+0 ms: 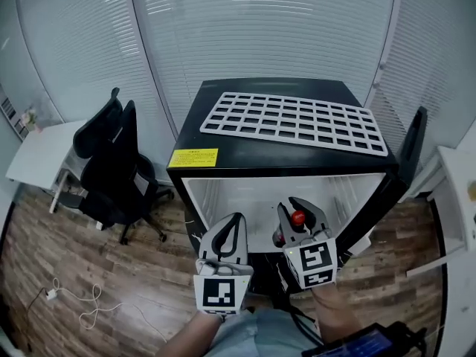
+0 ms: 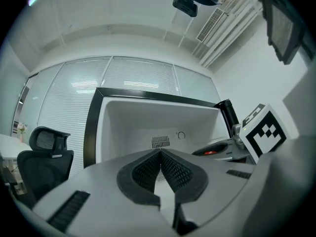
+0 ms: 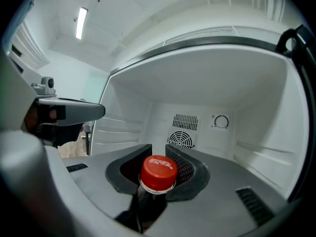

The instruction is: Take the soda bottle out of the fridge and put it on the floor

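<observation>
Red-capped soda bottle [image 3: 158,173] sits between the jaws of the right gripper [image 3: 159,152], which clamp its neck, at the open front of the fridge [image 1: 260,195]. Just left, the left gripper [image 2: 160,153] has its jaws together. Wooden floor [image 1: 82,266] lies open at the near left.

Head view looks steeply down on the fridge [image 1: 297,168]; both gripper views peer inside.

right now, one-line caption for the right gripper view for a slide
Right gripper shut on a red-capped soda bottle, with the white interior of the open fridge behind it.
</observation>
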Demonstrator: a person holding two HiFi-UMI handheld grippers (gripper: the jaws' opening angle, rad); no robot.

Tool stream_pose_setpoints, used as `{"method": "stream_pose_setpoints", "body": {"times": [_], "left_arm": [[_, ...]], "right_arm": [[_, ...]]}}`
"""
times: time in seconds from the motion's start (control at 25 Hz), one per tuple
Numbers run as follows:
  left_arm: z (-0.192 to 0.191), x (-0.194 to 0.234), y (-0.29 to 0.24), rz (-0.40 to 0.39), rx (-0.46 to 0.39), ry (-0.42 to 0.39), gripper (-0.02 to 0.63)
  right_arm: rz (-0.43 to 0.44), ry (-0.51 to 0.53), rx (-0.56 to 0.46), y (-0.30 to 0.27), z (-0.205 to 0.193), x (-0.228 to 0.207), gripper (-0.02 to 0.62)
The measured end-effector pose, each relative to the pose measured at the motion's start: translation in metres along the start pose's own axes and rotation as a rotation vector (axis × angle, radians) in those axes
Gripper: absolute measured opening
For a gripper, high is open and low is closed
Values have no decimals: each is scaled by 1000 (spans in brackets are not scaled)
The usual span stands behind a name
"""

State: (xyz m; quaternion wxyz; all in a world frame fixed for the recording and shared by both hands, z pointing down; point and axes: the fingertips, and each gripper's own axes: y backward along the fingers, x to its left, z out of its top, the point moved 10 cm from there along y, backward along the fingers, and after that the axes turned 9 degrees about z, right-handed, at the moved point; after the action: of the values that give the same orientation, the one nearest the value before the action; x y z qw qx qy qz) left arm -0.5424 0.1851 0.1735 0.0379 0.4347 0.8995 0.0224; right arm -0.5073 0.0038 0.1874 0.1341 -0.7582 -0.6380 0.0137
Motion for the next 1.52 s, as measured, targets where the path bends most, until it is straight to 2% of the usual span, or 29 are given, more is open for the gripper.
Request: {"method": "stream_pose_setpoints", "body": {"times": [0.28, 0.6, 0.92, 1.16, 1.52], "left_arm": [[-7, 8, 9, -103, -1, 16, 16], [-7, -38, 1, -279, -20, 52, 17], [8, -109, 12, -430, -61, 57, 16], [20, -168, 46, -532, -70, 79, 17], [27, -273, 113, -719, -76, 83, 15]], "right_arm": [[-101, -29, -6, 30, 2, 25, 98], [-243, -55, 24, 99, -4, 29, 98], [-393, -31, -59, 178, 3, 19, 98], [-464, -47, -54, 249, -6, 21, 99], [-622, -64, -2, 373, -36, 30, 100]]}}
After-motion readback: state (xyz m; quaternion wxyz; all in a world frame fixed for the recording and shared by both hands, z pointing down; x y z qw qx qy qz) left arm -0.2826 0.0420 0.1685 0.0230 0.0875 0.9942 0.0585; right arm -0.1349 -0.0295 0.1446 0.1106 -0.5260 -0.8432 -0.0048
